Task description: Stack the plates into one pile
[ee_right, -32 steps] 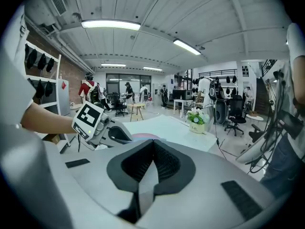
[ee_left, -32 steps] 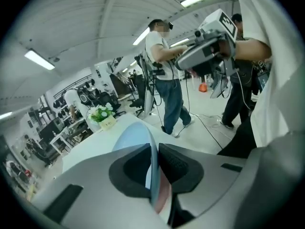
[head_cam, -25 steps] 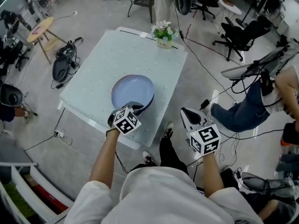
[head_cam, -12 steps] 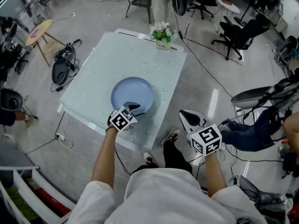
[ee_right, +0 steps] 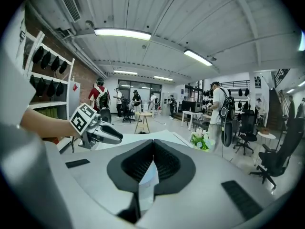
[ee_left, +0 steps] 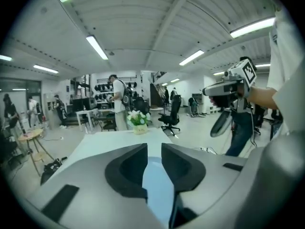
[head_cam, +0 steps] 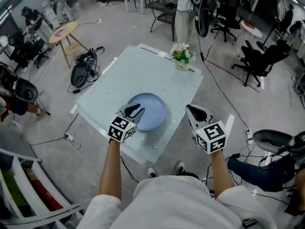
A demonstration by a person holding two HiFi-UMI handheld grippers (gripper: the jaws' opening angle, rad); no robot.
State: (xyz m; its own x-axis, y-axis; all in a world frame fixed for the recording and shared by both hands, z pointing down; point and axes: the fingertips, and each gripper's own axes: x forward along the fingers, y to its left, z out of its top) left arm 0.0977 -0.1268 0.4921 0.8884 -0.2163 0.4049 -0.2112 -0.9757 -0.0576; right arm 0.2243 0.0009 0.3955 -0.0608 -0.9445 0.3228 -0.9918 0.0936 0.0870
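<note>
A pile of pale blue plates (head_cam: 152,112) lies flat on the white table (head_cam: 143,70), near its front edge. My left gripper (head_cam: 136,110) hovers over the pile's left rim. Its jaws are closing with a narrow gap and nothing between them. In the left gripper view the blue plate (ee_left: 155,180) shows through that gap below the gripper (ee_left: 154,149). My right gripper (head_cam: 193,111) hangs to the right of the pile, apart from it. It (ee_right: 153,147) is shut and holds nothing.
A small pot of white flowers (head_cam: 181,57) stands at the table's far edge. On the floor to the left are a black bag (head_cam: 83,73) and a round stool (head_cam: 64,32). Office chairs (head_cam: 259,58) and a standing person (head_cam: 183,8) are beyond the table.
My left gripper has come off the plate's near rim and now hovers over it with the jaws apart. The right gripper has come up beside the table.
</note>
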